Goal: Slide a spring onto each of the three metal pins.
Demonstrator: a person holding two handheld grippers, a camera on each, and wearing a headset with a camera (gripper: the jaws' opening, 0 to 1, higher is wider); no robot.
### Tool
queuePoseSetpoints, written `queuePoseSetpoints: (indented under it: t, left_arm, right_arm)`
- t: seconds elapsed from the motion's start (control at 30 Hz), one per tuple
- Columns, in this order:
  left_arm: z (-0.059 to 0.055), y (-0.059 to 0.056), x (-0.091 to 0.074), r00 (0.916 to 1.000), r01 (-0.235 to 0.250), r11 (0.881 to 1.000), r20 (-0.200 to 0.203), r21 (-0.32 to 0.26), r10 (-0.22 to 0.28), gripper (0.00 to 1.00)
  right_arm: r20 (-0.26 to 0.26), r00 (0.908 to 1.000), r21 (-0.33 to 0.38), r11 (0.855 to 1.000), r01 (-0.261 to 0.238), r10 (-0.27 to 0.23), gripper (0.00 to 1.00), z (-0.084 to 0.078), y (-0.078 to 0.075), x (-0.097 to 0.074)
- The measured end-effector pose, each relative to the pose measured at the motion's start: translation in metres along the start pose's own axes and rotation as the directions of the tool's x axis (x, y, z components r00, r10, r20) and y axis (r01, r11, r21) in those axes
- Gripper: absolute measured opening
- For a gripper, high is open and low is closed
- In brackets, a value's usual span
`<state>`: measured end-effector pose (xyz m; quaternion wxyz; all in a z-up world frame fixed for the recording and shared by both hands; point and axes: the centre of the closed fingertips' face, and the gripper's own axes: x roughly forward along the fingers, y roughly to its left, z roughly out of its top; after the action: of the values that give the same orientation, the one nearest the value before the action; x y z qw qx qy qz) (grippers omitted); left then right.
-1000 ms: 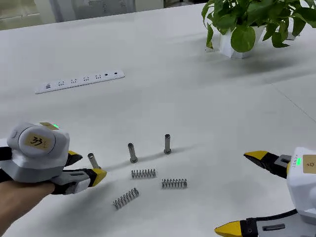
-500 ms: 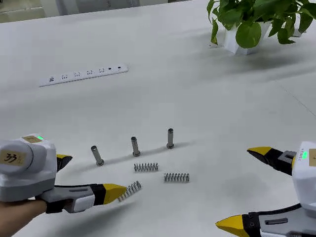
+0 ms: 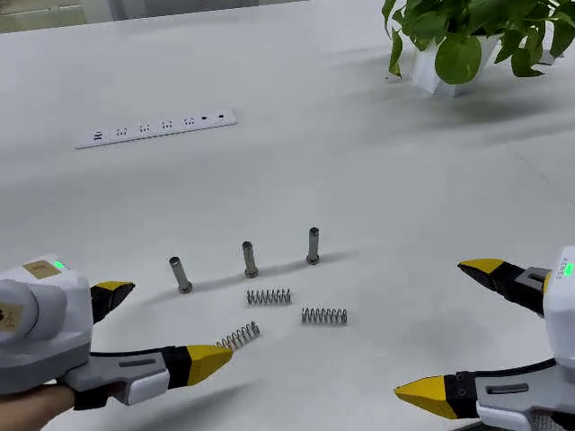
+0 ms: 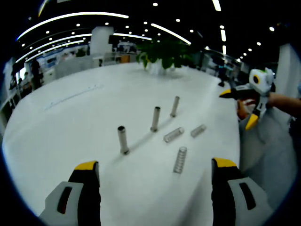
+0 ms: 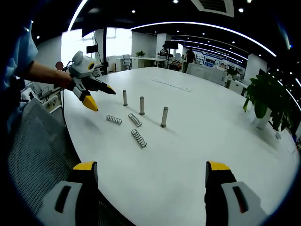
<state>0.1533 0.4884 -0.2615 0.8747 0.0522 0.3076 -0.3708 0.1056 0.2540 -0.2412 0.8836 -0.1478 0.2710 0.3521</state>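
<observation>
Three upright metal pins stand in a row on the white table: left pin, middle pin, right pin. All three are bare. Three springs lie flat in front of them: one below the middle pin, one to its right, one nearest me. My left gripper is open at the lower left, one yellow fingertip just short of the nearest spring. My right gripper hangs open at the lower right, well away from the springs, holding nothing.
A white power strip lies at the back left of the table. A potted plant stands at the back right. In the right gripper view an office chair stands by the table edge, and the left gripper is held by a person's hand.
My left gripper has drawn back from the left pin toward me and its jaws have spread wider; one tip now sits by the nearest spring. The right gripper has hardly moved.
</observation>
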Motion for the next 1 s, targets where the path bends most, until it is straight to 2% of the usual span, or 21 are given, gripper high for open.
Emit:
queuePoseSetpoints:
  t: [0.23,0.4,0.47,0.53,0.6,0.67,0.8,1.0]
  left_arm:
    - [-0.006,-0.014,-0.008,0.9999,0.008,1.0,0.01,0.021,-0.009,1.0]
    - [-0.006,-0.02,-0.012,0.999,0.007,1.0,0.044,0.029,-0.008,1.0]
    - [-0.007,-0.024,-0.013,0.9983,0.013,1.0,0.056,0.024,-0.014,0.98]
    - [-0.006,-0.031,-0.015,0.9962,0.027,0.999,0.082,0.032,-0.029,0.92]
    - [-0.007,-0.037,-0.016,0.995,0.029,1.0,0.095,0.01,-0.03,0.95]
    - [-0.013,-0.039,-0.016,0.9961,0.021,1.0,0.086,0.017,-0.022,0.94]
    - [-0.011,-0.044,-0.019,0.9916,0.027,1.0,0.127,-0.006,-0.026,0.93]
    - [-0.015,-0.045,-0.017,0.9904,0.017,1.0,0.137,-0.002,-0.016,0.91]
  right_arm:
    - [-0.007,0.9999,-0.003,1.0,-0.009,0.009,0.96,0.0,0.002,0.001]
    - [-0.006,0.9999,-0.004,1.0,-0.012,0.012,0.97,0.0,0.003,0.001]
    - [-0.005,0.9999,-0.003,1.0,-0.015,0.015,0.97,0.0,0.003,0.001]
    - [-0.006,0.9998,-0.003,1.0,-0.019,0.019,0.97,0.0,0.004,0.002]
    - [-0.013,0.9998,-0.008,1.0,-0.018,0.018,0.97,-0.001,0.004,0.002]
    - [-0.021,0.9995,-0.008,1.0,-0.023,0.023,0.97,-0.003,0.005,0.002]
    - [-0.026,0.9991,-0.011,0.999,-0.033,0.033,0.97,-0.004,0.008,0.003]
    - [-0.039,0.9986,-0.018,0.999,-0.036,0.035,0.97,-0.007,0.009,0.004]
